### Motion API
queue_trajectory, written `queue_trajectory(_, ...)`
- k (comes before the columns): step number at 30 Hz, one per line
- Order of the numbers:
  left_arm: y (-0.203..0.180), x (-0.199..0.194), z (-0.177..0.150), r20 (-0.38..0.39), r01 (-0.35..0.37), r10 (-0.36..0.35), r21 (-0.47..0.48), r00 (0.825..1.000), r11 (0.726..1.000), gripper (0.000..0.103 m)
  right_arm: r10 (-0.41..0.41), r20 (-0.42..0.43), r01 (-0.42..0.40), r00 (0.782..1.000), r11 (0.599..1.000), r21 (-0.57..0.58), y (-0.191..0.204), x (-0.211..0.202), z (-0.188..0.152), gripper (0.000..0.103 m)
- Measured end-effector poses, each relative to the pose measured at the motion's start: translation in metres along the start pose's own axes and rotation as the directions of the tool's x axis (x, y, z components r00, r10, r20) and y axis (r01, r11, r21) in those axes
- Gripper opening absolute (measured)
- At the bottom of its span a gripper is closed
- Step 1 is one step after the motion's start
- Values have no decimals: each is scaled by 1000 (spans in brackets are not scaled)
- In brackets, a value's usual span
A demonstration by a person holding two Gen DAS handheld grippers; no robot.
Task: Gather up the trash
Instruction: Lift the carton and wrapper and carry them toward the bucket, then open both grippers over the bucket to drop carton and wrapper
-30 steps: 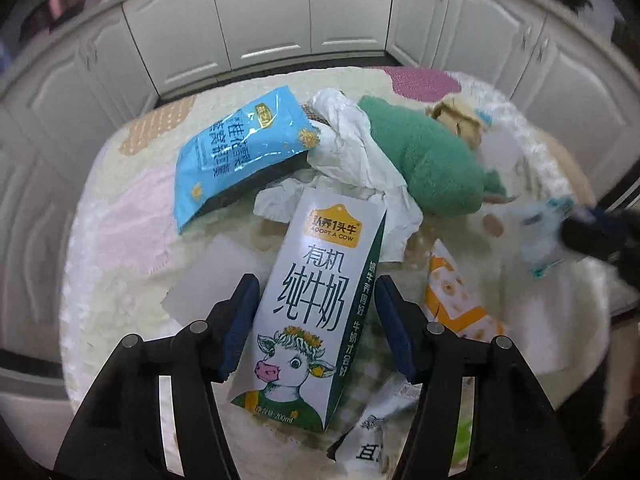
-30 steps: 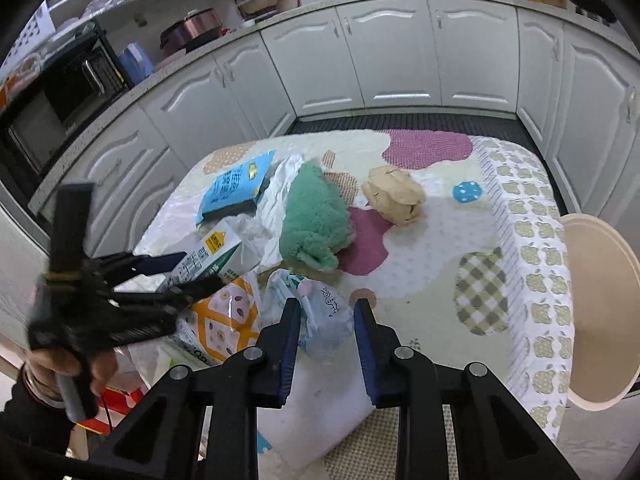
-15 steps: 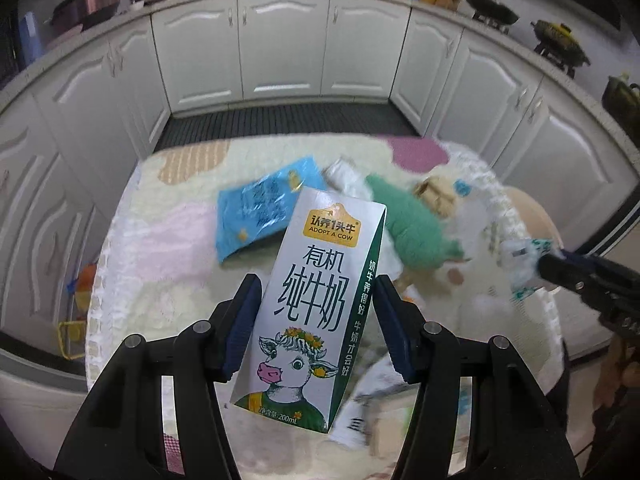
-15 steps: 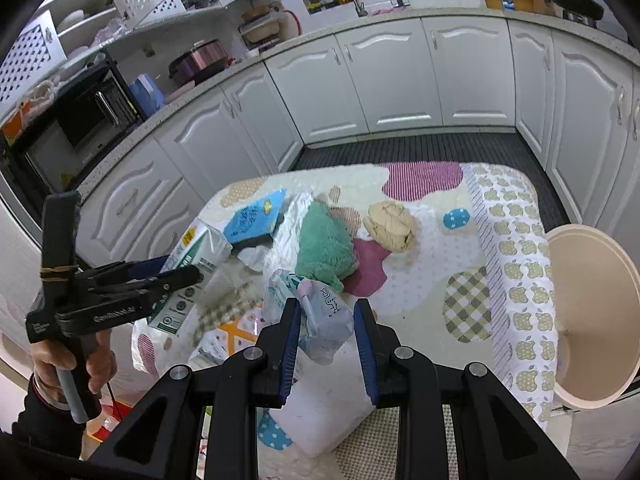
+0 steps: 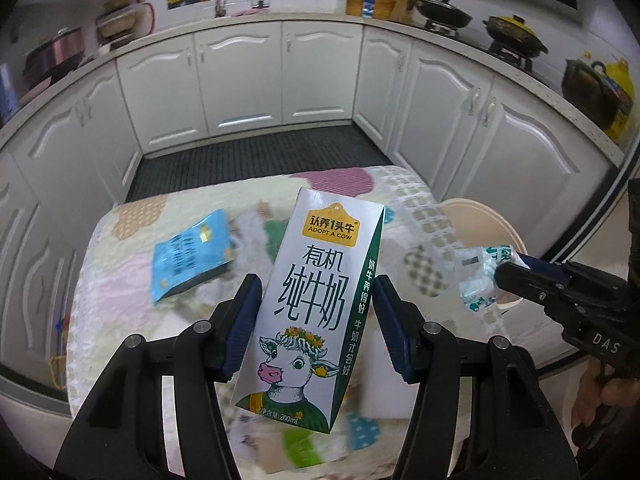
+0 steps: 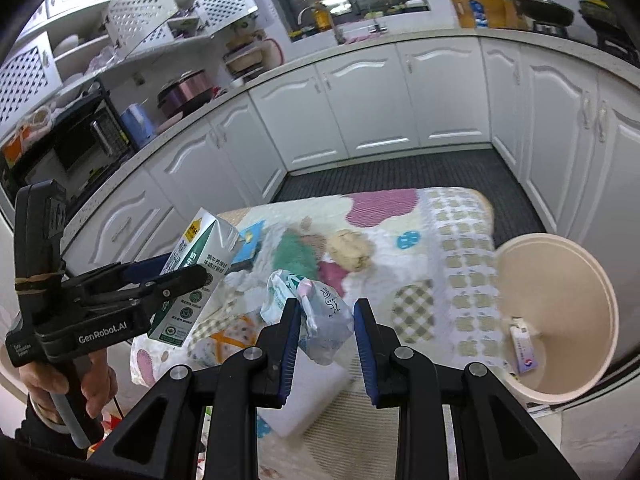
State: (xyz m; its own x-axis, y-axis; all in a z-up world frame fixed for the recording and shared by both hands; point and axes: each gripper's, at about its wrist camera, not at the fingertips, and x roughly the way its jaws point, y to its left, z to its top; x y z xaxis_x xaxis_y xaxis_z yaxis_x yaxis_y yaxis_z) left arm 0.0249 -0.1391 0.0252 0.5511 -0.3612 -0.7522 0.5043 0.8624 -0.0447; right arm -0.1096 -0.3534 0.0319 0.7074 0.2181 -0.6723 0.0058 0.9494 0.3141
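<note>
My left gripper is shut on a white and green milk carton with a cow on it, held high above the table; the carton also shows in the right wrist view. My right gripper is shut on a crumpled clear plastic wrapper, also lifted; the wrapper shows at the right of the left wrist view. A beige trash bin stands at the table's right side with a small packet inside.
On the patterned tablecloth lie a blue snack bag, a green cloth, a tan crumpled lump and an orange-patterned wrapper. White kitchen cabinets surround the table.
Both grippers have risen well above the table with their loads. The view has tilted up toward the cabinets, and the bin has come closer in the right wrist view.
</note>
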Motion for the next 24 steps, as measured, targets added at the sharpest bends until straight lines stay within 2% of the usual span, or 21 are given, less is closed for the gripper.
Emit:
queue_trajectory(13,-83,22,21,4,49,-50,104,999,993,55,-89,50,83,995,990,116,-70,-39,-7,26)
queue_trajectory(24,-144,59,35,-52,129,-123,130,991,983,55,-175,42,163,984,964,209,-129,-52,-13,26)
